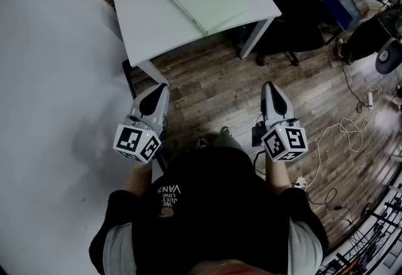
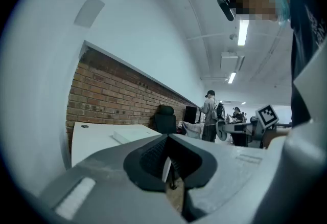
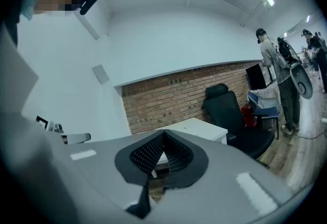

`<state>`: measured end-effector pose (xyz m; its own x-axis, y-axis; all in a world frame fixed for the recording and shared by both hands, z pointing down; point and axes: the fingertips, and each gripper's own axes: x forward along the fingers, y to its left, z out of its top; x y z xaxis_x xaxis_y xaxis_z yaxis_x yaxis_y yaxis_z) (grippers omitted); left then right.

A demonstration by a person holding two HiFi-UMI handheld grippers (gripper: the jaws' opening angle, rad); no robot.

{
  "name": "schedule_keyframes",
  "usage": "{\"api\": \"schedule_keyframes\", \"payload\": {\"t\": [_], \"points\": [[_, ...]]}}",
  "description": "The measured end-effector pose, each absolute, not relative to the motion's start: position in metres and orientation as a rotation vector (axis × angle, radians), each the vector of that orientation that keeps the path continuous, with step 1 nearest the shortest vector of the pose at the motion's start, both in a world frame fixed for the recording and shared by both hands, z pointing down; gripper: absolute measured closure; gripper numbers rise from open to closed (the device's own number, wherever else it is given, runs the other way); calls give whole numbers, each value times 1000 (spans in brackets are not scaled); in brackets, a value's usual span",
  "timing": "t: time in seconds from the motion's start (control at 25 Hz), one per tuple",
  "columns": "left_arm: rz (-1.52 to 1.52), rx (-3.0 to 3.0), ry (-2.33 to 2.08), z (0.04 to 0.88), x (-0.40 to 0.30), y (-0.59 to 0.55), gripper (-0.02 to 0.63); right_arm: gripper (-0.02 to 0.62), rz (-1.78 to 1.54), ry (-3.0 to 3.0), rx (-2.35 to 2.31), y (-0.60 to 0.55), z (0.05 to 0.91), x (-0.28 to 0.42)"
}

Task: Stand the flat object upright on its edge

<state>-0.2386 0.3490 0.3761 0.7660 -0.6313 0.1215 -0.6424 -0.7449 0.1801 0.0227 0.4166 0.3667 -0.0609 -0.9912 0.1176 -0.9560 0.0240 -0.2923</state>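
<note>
White worktop (image 1: pixel 137 19) sits at the top of the head view, standing on a wooden floor (image 1: pixel 213 95) with a brick wall (image 2: pixel 110 92) behind it. Pale flat object (image 1: pixel 204 7) lies face down on the worktop, not on its edge, around the middle and toward the right side, skewed a bit against the worktop's edges. Nothing touches it. In the left gripper view the same flat object (image 2: pixel 134 135) shows as a low slab on the worktop (image 2: pixel 89 141), beyond the jaws.

Left tool (image 1: pixel 161 90) is held out in front of the person's body, over the floor, short of the worktop and well apart from the flat object. Jaws clenched together, nothing between them; the left gripper view confirms it (image 2: pixel 166 160). Right tool (image 1: pixel 270 89) is level with the left one, also over the floor, right of the worktop's near leg. Its jaws are pressed together and empty too, seen in the right gripper view (image 3: pixel 161 155). Both point roughly level toward the worktop.

Black office chair (image 3: pixel 231 111) stands just right of the worktop (image 3: pixel 202 127). Loose cables (image 1: pixel 347 130) lie on the floor at right. People (image 2: pixel 209 115) stand far back in the room. Person wears a black shirt (image 1: pixel 210 204).
</note>
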Motion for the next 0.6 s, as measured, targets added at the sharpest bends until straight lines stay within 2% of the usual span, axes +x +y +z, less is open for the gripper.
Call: {"api": "schedule_keyframes", "payload": {"t": [0.6], "points": [[99, 2745, -972, 388, -222, 324, 606, 594, -486, 2156, -2088, 395, 376, 33]]}}
